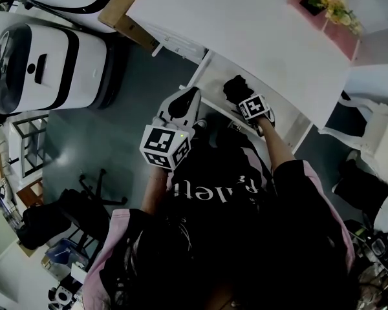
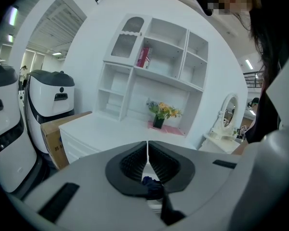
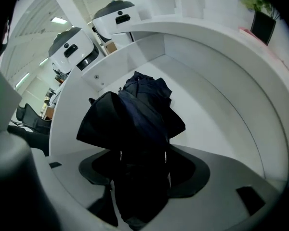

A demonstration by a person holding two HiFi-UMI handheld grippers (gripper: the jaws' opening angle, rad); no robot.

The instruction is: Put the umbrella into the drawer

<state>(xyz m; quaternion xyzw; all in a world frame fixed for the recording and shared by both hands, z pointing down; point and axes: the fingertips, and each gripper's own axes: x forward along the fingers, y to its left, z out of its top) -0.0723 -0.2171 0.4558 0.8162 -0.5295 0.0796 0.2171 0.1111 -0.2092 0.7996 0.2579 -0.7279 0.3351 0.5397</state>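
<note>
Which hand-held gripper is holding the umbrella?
The right hand-held gripper: the dark umbrella stands between its jaws, over the drawer. The left hand-held gripper has its jaws together.

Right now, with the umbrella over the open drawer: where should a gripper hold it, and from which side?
Probably the narrow bundled end, where the right gripper is shut on the umbrella. Its loose folds flare wide beyond the jaws and would likely slip. Come from the narrow end, jaws across it, flared end toward the drawer.

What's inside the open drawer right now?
Only the dark folded umbrella, held by the right gripper, shows inside the drawer; the rest of its white floor looks bare. The floor beneath the umbrella is covered.
</note>
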